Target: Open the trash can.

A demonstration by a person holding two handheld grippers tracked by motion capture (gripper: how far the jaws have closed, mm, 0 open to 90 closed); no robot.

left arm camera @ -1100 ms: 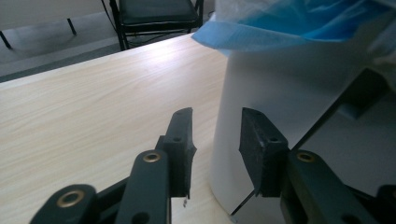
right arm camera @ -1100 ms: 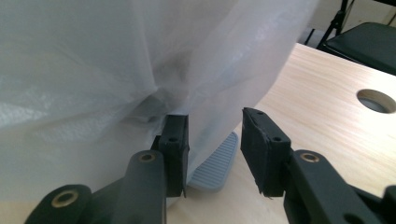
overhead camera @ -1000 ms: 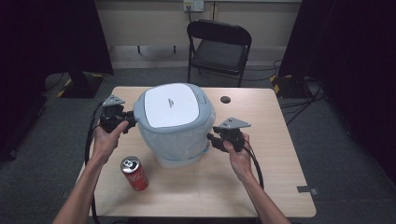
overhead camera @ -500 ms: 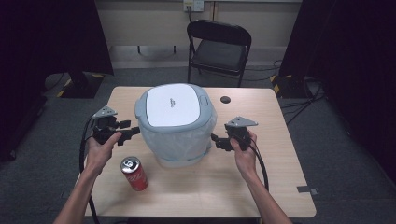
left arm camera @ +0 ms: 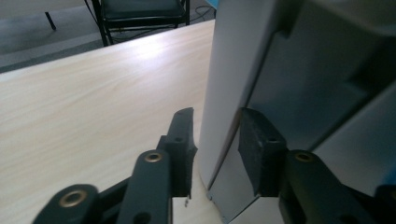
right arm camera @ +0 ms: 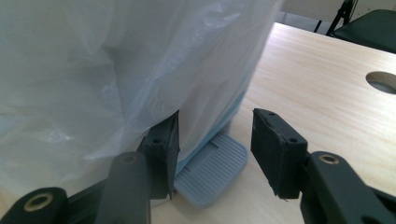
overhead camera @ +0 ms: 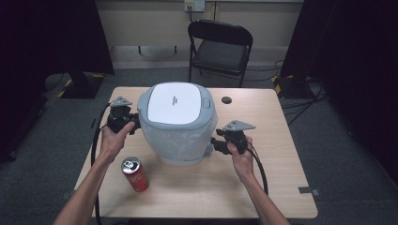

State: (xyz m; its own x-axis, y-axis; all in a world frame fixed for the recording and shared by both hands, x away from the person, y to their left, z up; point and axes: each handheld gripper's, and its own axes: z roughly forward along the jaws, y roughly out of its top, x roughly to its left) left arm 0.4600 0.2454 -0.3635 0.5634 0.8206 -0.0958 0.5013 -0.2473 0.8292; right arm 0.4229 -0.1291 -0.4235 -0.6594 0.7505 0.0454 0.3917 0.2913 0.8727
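Pedal bin (overhead camera: 178,123) | left tongs (left arm camera: 215,149) clamp its rear corner edge; right tongs (right arm camera: 215,154) open beside pedal (right arm camera: 212,172) | step: steadying bin | next: press pedal.

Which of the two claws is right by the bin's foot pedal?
The right claw: the grey ribbed foot pedal lies between its jaws, while the left claw faces the bin's plain back wall.

Curtained studio: lone table (overhead camera: 263,187), folding chair (overhead camera: 220,47)
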